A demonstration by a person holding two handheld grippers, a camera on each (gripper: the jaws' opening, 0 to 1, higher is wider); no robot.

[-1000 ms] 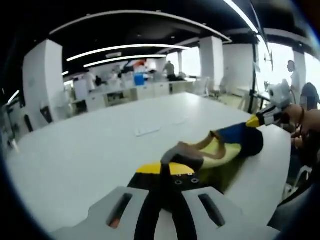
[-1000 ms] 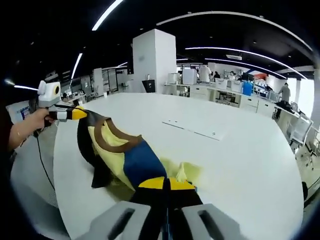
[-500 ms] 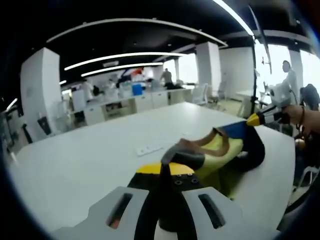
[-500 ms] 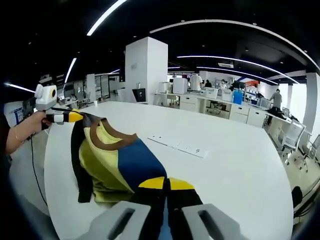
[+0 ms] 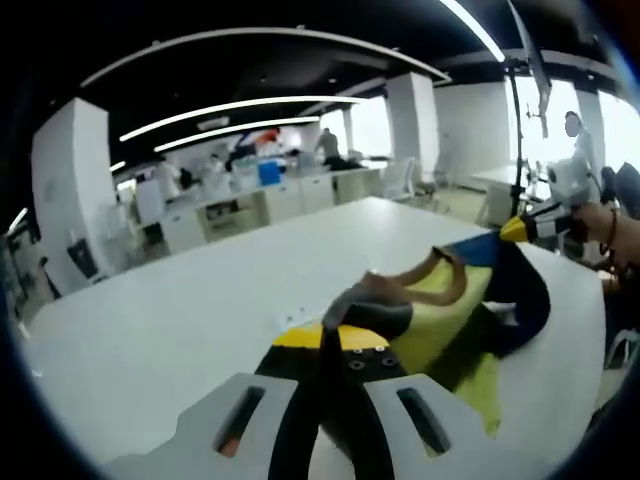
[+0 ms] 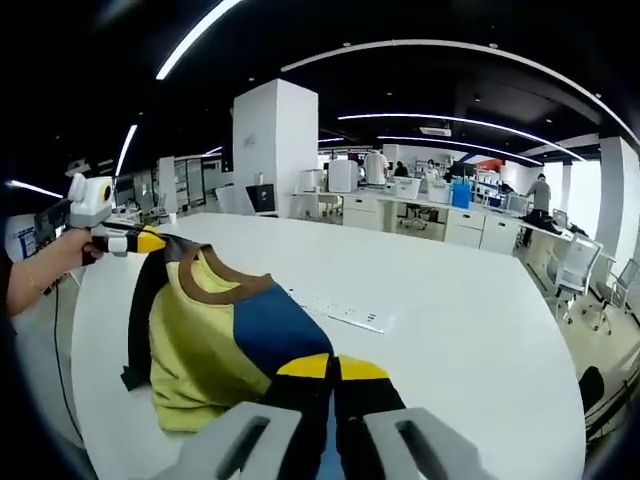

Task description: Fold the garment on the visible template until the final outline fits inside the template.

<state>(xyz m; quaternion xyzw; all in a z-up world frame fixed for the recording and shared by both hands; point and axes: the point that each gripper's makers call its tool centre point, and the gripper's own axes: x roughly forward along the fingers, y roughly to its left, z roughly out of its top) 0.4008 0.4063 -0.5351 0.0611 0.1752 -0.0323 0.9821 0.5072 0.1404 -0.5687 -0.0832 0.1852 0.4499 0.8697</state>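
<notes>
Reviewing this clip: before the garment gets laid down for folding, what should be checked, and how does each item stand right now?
1. Left hand-held gripper shut on the garment: ok, its yellow tips pinch the fabric by the brown collar.
2. Right hand-held gripper shut on the garment: ok, cloth runs between its closed tips.
3. Garment off the table and hanging open: ok, it is stretched between the two grippers with a dark sleeve dangling.
4. Fabric free of twists: cannot tell, the lower part is hidden behind the gripper.
5. Template in sight: not ok, I can make out only a pale strip on the white tabletop.
6. Landing area free: ok, bare table beyond the strip.
</notes>
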